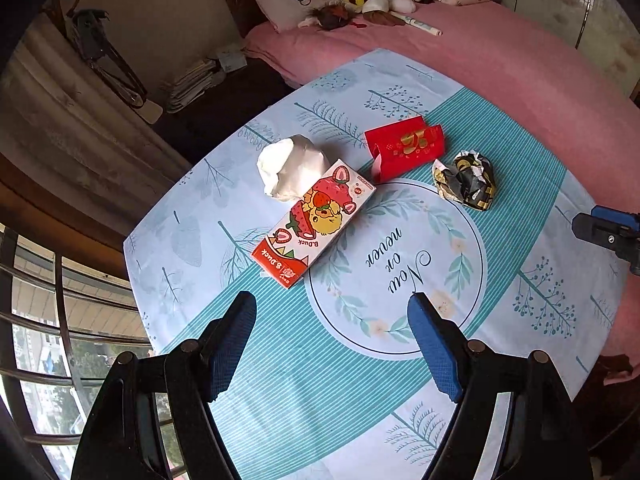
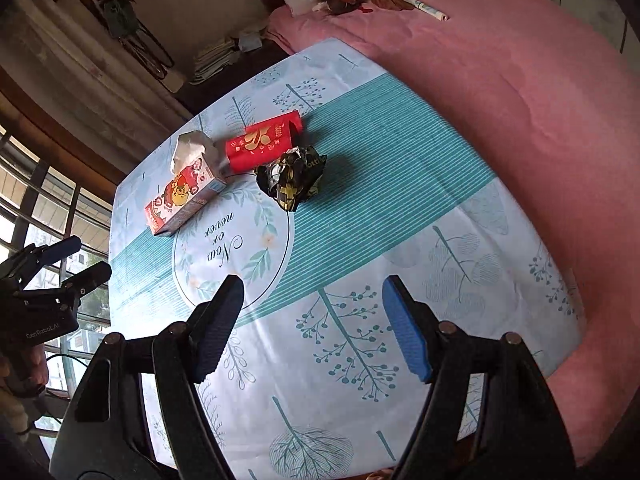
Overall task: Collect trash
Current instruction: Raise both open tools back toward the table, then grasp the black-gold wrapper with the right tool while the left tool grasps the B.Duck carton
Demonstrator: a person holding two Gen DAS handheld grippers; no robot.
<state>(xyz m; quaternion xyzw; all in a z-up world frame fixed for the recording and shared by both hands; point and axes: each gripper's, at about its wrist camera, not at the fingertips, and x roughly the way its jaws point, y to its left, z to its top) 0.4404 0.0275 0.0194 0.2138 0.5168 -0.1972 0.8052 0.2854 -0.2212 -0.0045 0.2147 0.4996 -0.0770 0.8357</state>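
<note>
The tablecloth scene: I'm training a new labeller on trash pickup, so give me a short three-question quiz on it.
1. True or false: the left gripper holds the crumpled dark wrapper.
2. What touches the far end of the B.Duck tissue box? A) white crumpled tissue B) a bottle C) a cup
3. Fill in: the red envelope lies between the tissue box and the ____.

Key: 1 false; 2 A; 3 crumpled dark wrapper.

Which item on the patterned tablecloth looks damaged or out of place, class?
The crumpled black-and-gold wrapper, lying beside the red paper envelope, is balled up like litter. The cartoon-printed tissue box lies askew across the cloth.
</note>
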